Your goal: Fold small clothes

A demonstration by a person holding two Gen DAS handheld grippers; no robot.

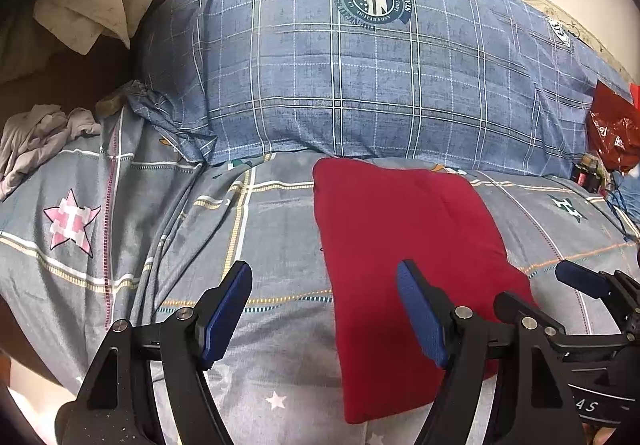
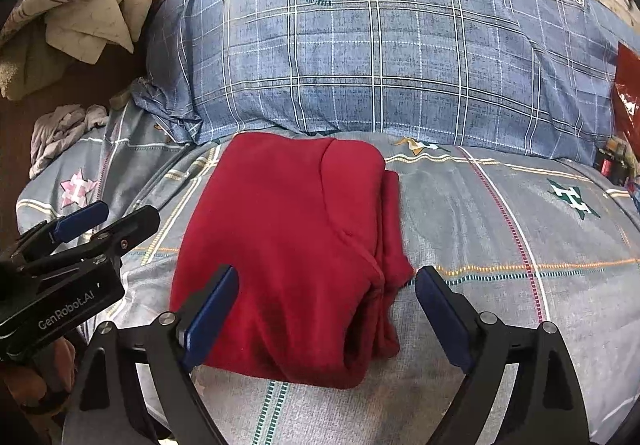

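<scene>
A red garment (image 1: 400, 237) (image 2: 288, 229) lies folded into a thick rectangle on the grey patterned bedsheet (image 1: 260, 225) (image 2: 500, 229); its stacked layers show along the right edge. My left gripper (image 1: 324, 273) (image 2: 116, 219) hovers open at the garment's left edge, with one pad over the red cloth and the other over bare sheet. My right gripper (image 2: 328, 277) (image 1: 544, 291) stands wide open over the garment's near right corner. Its left pad is above the cloth and its right pad is just past the edge. Neither gripper pinches the fabric.
A big blue plaid pillow (image 1: 360, 85) (image 2: 380, 45) lies right behind the garment. Crumpled grey cloth (image 1: 36, 137) (image 2: 60, 129) sits at the left edge of the bed, cream and maroon cloths (image 1: 88, 5) at the back left, and a red plastic bag (image 1: 612, 129) at the right.
</scene>
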